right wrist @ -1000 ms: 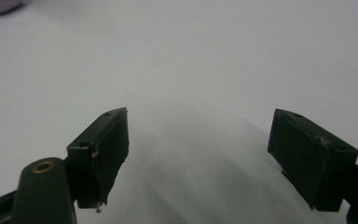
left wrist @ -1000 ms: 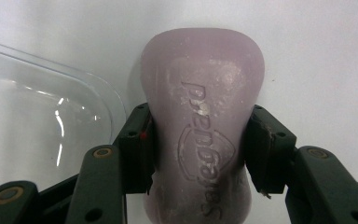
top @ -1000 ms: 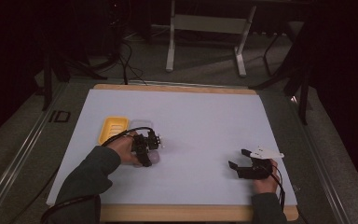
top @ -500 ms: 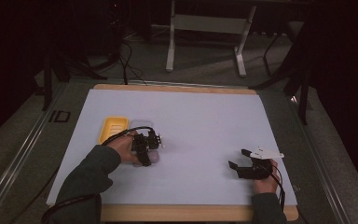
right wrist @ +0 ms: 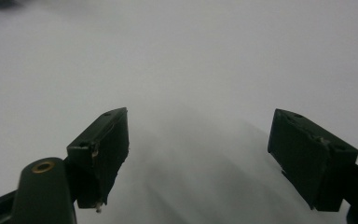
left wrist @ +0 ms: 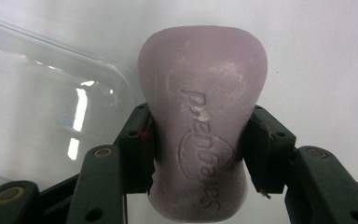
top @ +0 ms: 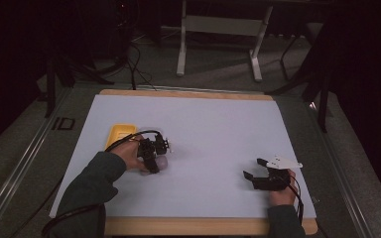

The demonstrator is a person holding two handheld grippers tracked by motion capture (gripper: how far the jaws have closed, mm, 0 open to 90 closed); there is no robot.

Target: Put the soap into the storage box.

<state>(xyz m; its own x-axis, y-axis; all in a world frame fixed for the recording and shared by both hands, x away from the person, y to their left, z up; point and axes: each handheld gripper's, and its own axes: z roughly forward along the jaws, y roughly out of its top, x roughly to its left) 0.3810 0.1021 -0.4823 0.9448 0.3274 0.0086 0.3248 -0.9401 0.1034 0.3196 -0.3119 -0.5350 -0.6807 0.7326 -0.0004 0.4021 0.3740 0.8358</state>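
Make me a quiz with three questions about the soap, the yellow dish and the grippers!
1. Where is the yellow dish?
A. right beside the right gripper
B. behind the left hand
C. on the floor

2. What colour is the soap bar?
A. pale purple
B. green
C. orange

3. How is the right gripper?
A. shut on the soap
B. shut on the dish
C. open, holding nothing

Answers: 1 B, the high view shows it just beyond the left hand. 2 A, the left gripper clamps a pale purple bar. 3 C, its jaws stand apart over the bare table.
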